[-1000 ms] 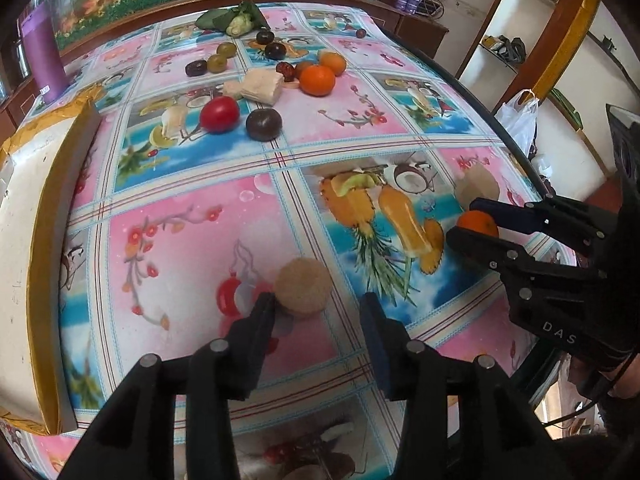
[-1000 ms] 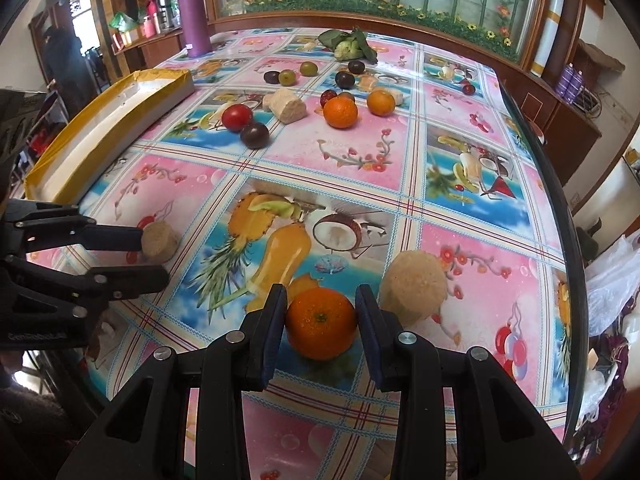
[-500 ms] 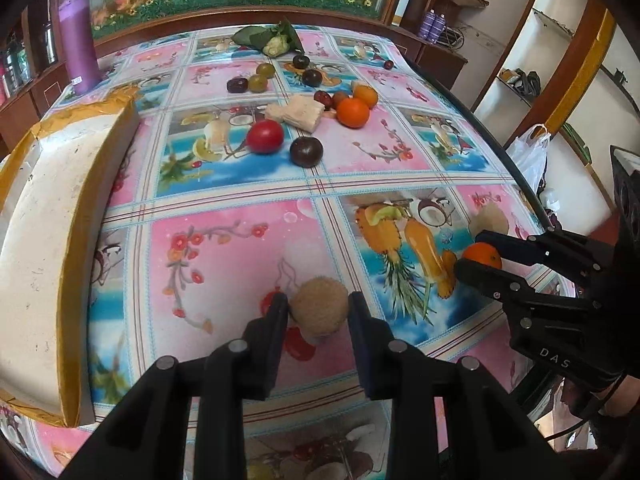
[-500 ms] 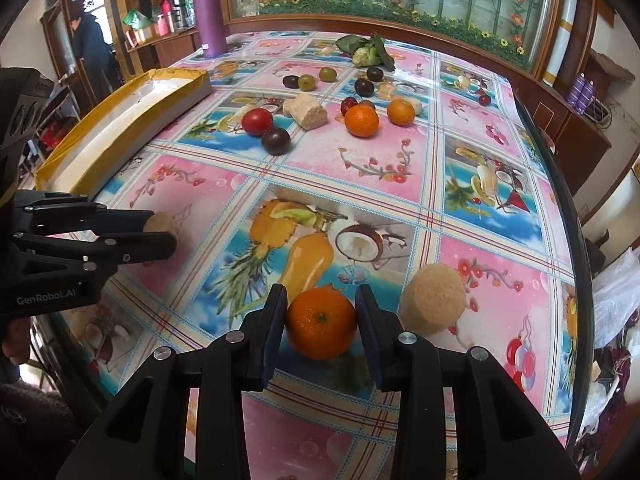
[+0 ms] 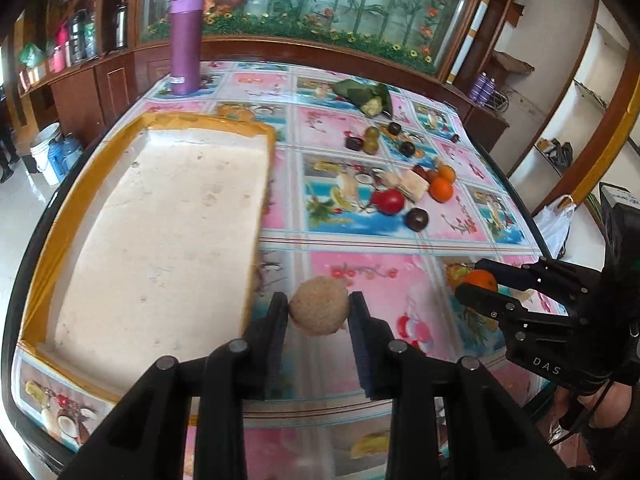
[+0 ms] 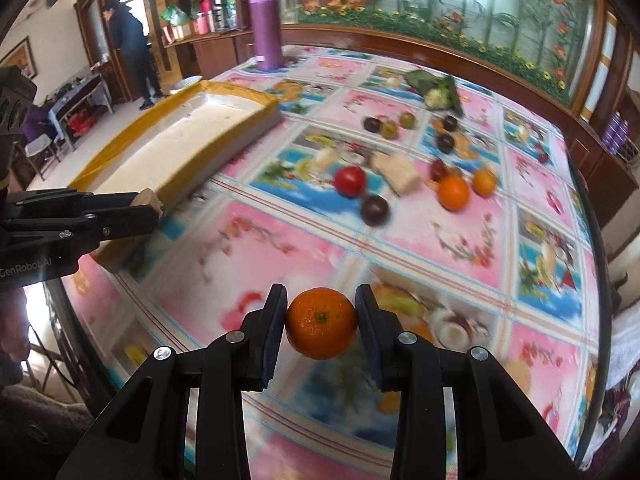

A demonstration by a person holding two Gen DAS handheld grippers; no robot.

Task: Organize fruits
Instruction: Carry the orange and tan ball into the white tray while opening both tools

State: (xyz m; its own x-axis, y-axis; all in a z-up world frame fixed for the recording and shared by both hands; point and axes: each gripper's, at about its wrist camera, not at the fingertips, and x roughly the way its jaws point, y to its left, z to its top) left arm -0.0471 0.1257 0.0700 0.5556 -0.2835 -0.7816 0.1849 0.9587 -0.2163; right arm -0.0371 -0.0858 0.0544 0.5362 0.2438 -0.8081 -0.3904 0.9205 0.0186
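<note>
Both fruits have come up off the flowery pink-and-blue tablecloth (image 5: 360, 236) since a moment ago, when they were still sitting on it. The left gripper (image 5: 318, 312) is pinching the round, rough tan-brown fruit (image 5: 319, 311) between its black fingers, carrying it in the air just beside the near corner of the long white foam tray with yellow-taped edges (image 5: 160, 232). The right gripper (image 6: 321, 322) is squeezing the bright orange mandarin (image 6: 321, 323), holding it above the near part of the table. Farther back, the loose fruit is lying scattered on the cloth: a red tomato (image 6: 350, 180), a dark purple plum (image 6: 374, 209), another round orange (image 6: 453, 193) and a pale beige block (image 6: 398, 171). A tall purple flask (image 5: 185, 40) is standing beyond the tray.
</note>
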